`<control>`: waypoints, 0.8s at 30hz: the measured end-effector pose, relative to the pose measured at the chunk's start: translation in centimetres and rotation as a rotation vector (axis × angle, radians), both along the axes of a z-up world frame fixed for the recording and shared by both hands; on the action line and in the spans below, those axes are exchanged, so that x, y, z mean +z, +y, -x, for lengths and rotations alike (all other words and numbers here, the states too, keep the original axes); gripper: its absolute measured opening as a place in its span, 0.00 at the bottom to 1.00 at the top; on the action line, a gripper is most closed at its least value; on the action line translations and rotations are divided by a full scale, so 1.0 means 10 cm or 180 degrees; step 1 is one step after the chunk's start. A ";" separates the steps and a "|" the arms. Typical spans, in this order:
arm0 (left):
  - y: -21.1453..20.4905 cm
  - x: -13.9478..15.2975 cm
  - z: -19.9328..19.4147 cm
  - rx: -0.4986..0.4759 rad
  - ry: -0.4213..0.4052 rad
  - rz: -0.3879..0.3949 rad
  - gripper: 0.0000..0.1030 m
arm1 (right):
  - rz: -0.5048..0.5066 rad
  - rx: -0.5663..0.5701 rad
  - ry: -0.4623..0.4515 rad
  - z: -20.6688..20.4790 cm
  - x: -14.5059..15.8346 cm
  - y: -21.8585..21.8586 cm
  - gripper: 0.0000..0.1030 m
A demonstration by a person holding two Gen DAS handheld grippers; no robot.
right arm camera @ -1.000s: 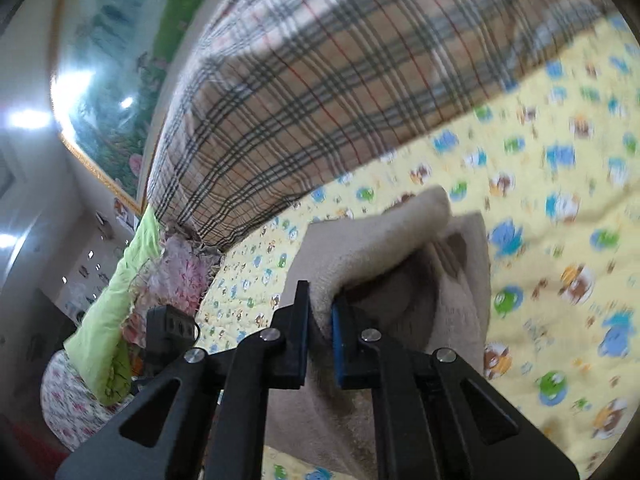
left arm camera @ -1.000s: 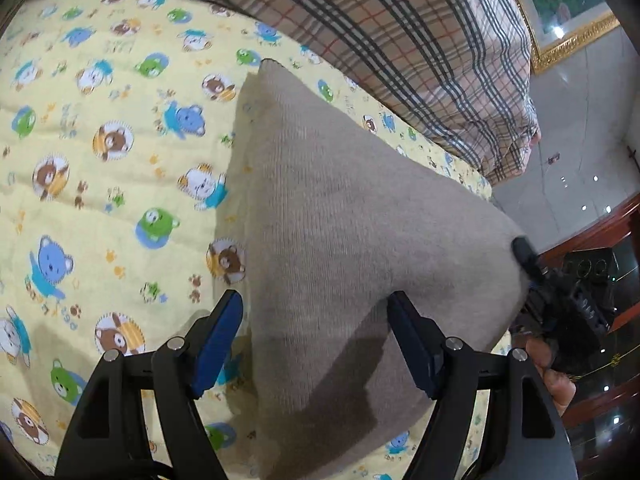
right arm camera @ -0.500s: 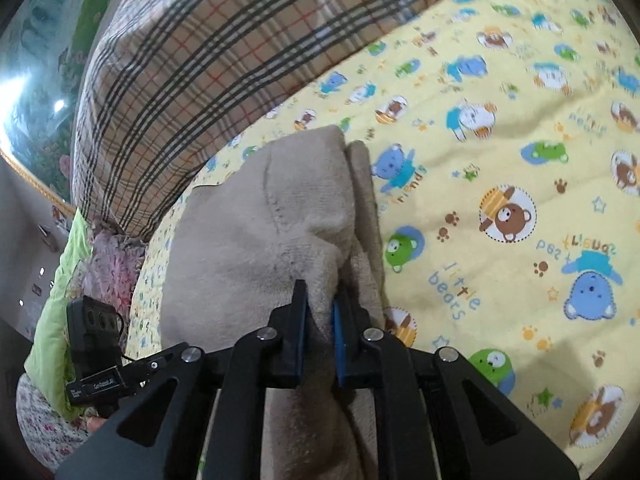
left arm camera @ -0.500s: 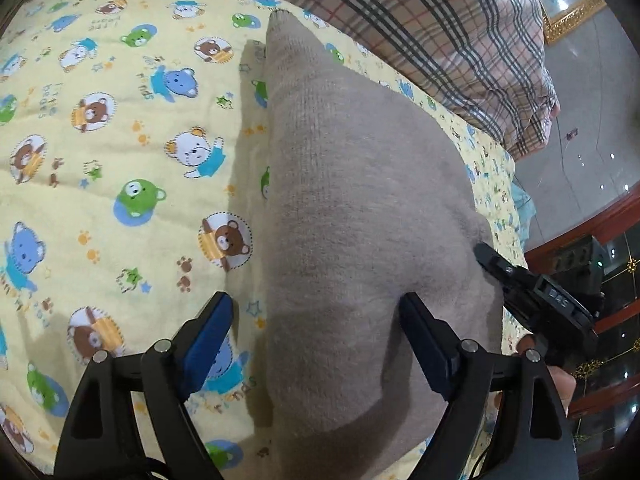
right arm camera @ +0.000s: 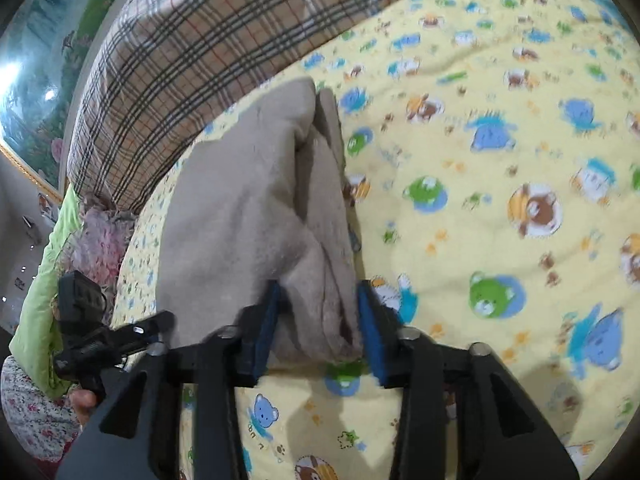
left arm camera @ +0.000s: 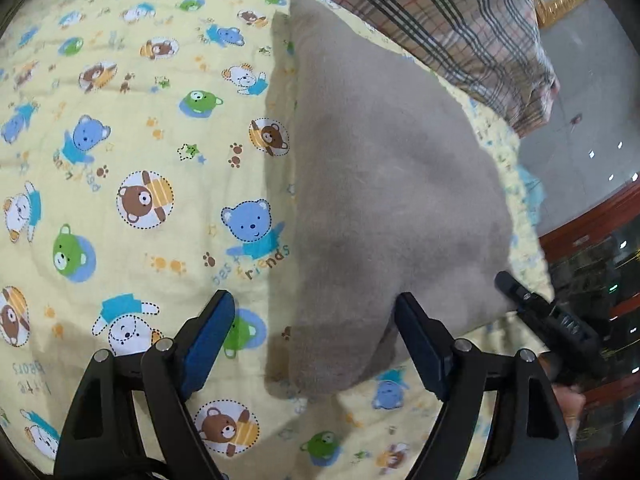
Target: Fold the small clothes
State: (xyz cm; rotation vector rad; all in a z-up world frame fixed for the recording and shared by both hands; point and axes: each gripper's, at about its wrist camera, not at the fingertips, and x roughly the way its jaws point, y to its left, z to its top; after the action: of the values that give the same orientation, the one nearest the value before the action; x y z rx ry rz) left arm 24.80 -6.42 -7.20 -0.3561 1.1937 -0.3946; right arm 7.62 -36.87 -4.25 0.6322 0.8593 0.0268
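Observation:
A beige knitted garment [left arm camera: 384, 184] lies folded over on the yellow bear-print blanket [left arm camera: 132, 160]. My left gripper [left arm camera: 316, 340] is open, its blue pads on either side of the garment's near corner, holding nothing. In the right wrist view the garment [right arm camera: 256, 208] shows stacked folded layers. My right gripper [right arm camera: 318, 324] is open, its pads apart on both sides of the garment's near edge. The right gripper's body also shows in the left wrist view [left arm camera: 552, 324].
A plaid pillow [left arm camera: 460, 20] lies behind the garment and shows in the right wrist view [right arm camera: 208, 52]. The blanket [right arm camera: 500, 200] spreads wide to the right. A green cloth [right arm camera: 44, 264] and floral fabric lie off the bed's left side. Tiled floor lies beyond the edge.
My right gripper has opened and let go of the garment's edge, which it had carried down onto the blanket. The garment now lies flatter. My left gripper stayed open.

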 end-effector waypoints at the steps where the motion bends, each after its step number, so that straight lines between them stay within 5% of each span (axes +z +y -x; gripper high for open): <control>1: -0.03 0.02 0.01 -0.0024 -0.0006 -0.0062 0.79 | 0.0056 -0.0011 -0.0004 0.00 0.03 0.00 0.14; 7: -0.19 0.03 0.08 -0.0134 -0.0086 -0.0373 0.81 | 0.0239 -0.0057 0.0067 0.06 0.05 -0.04 0.11; 12: -0.06 0.13 0.06 -0.0170 -0.0015 -0.0129 0.81 | 0.0154 -0.0069 0.0024 0.08 0.08 -0.07 0.15; 14: 0.03 0.18 0.01 -0.0133 -0.0020 -0.0014 0.81 | 0.0201 -0.0081 -0.0023 0.06 0.19 -0.10 0.23; 17: 0.14 0.27 -0.15 -0.0019 -0.0036 0.0114 0.81 | 0.0096 -0.0042 -0.0150 -0.07 0.31 -0.17 0.49; 24: 0.18 0.34 -0.58 0.0193 -0.0040 0.0423 0.82 | -0.0050 0.0129 -0.0306 -0.66 0.41 -0.21 0.58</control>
State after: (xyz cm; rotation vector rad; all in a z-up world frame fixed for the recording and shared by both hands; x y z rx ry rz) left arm 30.56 -4.61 -3.80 -0.5028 1.1446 -0.4241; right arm 14.23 -38.93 -0.14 0.6233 0.7796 0.0999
